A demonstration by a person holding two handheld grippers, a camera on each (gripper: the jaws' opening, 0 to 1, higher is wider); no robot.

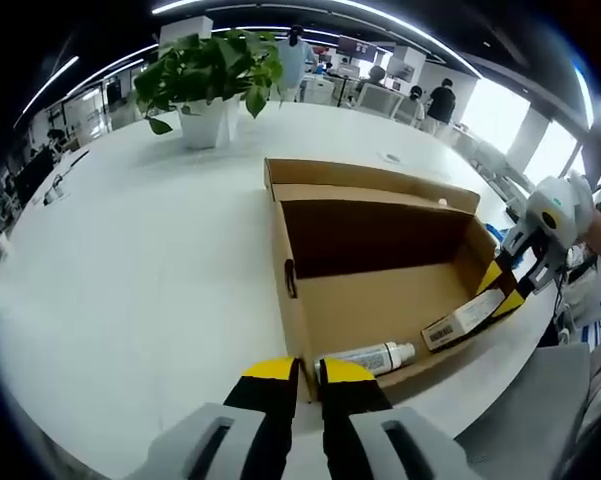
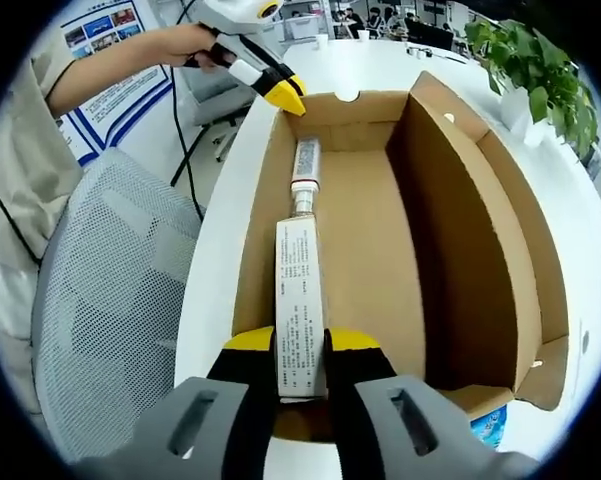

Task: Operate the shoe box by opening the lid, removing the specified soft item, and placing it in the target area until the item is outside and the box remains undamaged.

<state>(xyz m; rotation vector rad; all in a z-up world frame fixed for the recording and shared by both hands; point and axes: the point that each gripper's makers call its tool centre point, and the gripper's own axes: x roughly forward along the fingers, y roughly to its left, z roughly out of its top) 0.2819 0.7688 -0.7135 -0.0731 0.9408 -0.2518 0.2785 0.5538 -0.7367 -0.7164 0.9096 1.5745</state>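
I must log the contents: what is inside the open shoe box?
Inside the shoe box lie a white tube and a long white carton, which the right gripper grips. The carton's underside is hidden.

Shoe box (image 1: 380,300) is plain brown cardboard. The tube (image 2: 305,170) inside is white with grey print, same as the small carton (image 2: 300,300). Gripper tips (image 1: 310,372) are yellow over black, table (image 1: 130,250) white, plant (image 1: 210,65) green.

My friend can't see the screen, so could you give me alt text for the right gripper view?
The right gripper closes its yellow-tipped fingers on a small white carton inside an open cardboard shoe box on a white table. A white tube lies beyond it, and the left gripper grips the box's far wall.
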